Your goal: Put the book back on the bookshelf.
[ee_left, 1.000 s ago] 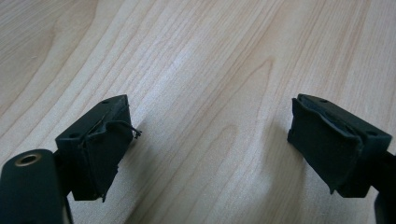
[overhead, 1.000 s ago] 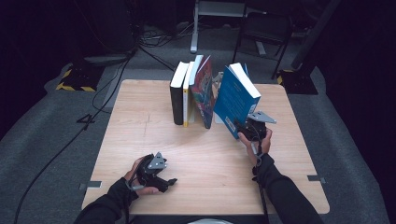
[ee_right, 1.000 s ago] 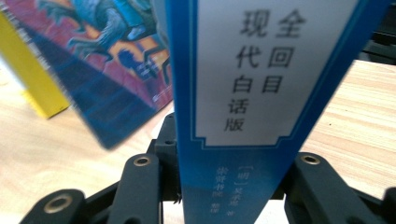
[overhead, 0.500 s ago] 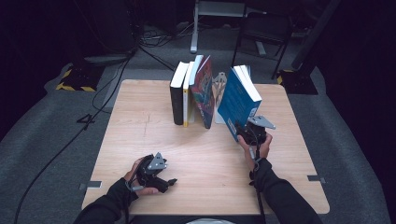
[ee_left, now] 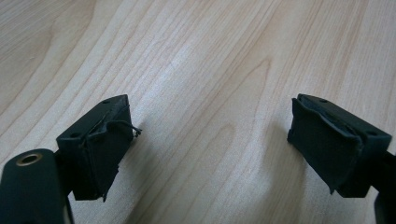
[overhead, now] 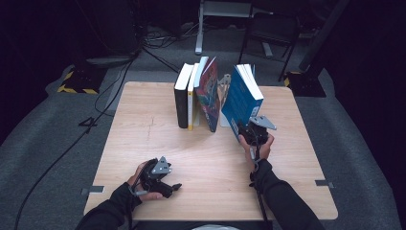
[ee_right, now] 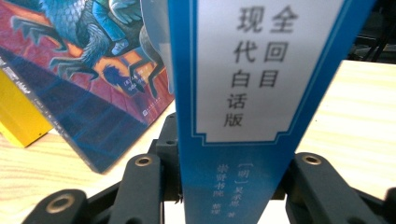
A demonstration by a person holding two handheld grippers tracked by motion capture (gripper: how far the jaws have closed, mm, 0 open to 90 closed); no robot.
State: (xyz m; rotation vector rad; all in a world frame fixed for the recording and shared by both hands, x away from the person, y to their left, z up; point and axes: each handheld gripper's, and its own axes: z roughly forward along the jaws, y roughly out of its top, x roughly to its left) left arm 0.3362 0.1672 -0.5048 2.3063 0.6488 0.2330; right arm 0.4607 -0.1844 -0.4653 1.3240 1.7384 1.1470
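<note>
Dark grey carpet and black cables were seen around a pale wooden table (overhead: 143, 124). Near its far edge a short row of upright books was stood: a black book (overhead: 181, 98), a yellow book (overhead: 192, 103) pressed against it, and a picture-cover book (overhead: 207, 93) leaned onto those two. Just right of the row, and apart from it, a blue book (overhead: 239, 98) was held tilted, its top leaned away from the row. The blue book (ee_right: 236, 130) was gripped at its lower spine end by the right gripper (overhead: 253, 130), whose jaws were clamped on it from both sides, as shown in the right gripper view; white panels with Chinese characters were seen on the spine. The picture-cover book (ee_right: 93, 79) and a corner of the yellow book (ee_right: 18, 116) were seen behind it. The left gripper (overhead: 160, 175) was rested near the front edge, well apart from the books, with its jaws spread wide over bare wood and nothing held between them (ee_left: 210, 144).
</note>
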